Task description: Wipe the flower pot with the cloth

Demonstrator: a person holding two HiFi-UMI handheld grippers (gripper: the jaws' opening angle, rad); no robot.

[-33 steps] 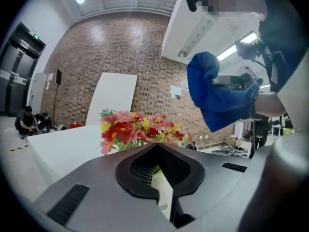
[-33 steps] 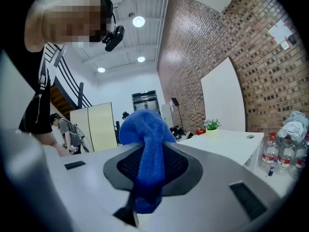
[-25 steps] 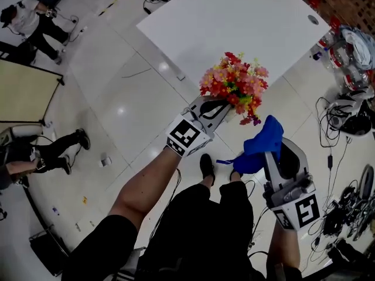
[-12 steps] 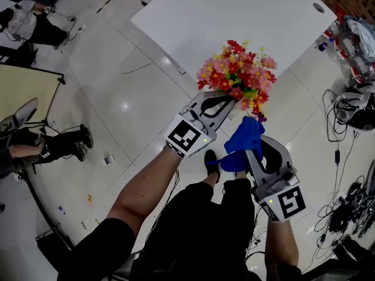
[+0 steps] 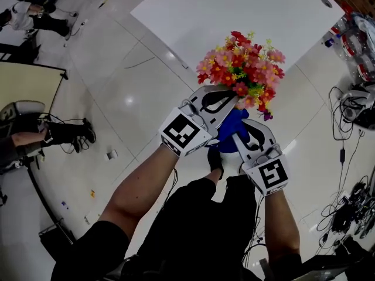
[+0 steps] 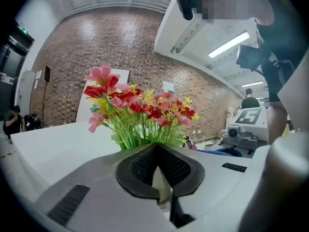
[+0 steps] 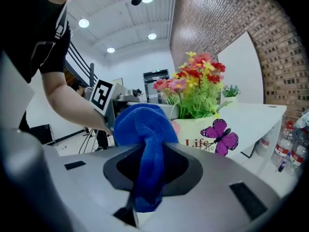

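Flower pot (image 7: 195, 129): cream-white, red "Life" lettering and purple butterfly on side. Holds bunch of pink, red and yellow flowers (image 5: 240, 69) on green stems. Pot rests on no surface, held in air above tiled floor (image 5: 129, 98), by near edge of white table (image 5: 234, 10). Left gripper (image 5: 229, 102) pinched tight on pot rim. Right gripper (image 5: 239, 134) clamped on blue cloth (image 7: 142, 124). Cloth's bunched wad bulges past jaws, just beside pot wall, under flowers; contact unclear.
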